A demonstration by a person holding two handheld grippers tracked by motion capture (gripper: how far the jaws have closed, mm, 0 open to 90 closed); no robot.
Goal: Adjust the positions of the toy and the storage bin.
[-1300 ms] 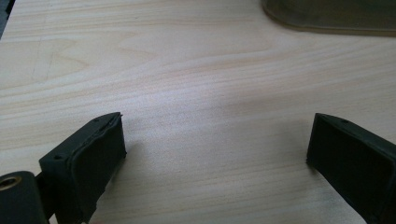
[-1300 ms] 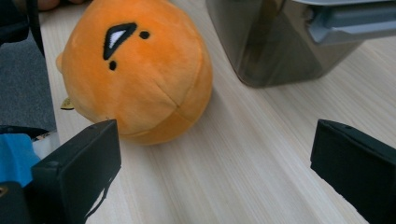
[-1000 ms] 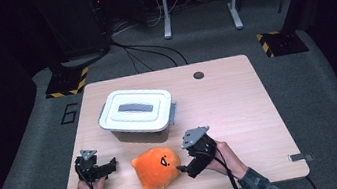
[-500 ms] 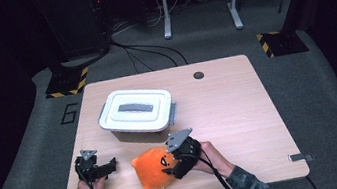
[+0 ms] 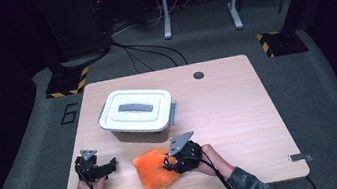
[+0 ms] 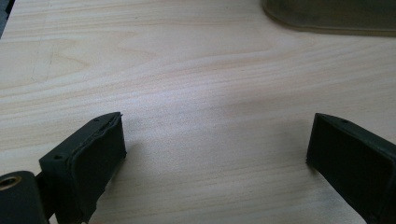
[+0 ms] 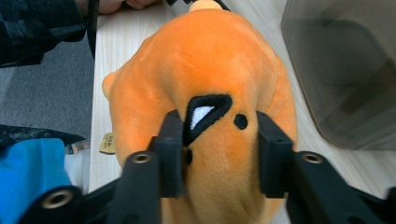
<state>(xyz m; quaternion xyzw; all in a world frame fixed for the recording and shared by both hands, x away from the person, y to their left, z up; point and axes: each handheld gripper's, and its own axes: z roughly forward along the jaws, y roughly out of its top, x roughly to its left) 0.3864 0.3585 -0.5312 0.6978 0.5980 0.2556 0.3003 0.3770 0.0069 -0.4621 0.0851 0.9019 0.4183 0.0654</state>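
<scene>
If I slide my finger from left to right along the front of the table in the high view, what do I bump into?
Left tongs → orange plush toy → right tongs, shut on the toy → the person's right hand.

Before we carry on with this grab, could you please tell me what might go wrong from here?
1. The right tool has just been closing and pinches only a fold of the orange plush toy near its face; soft stuffing may slip out on lifting.
2. The white box beside the toy has its lid on, and the left tool stands open over bare table, so the toy may have nowhere to go.
</scene>
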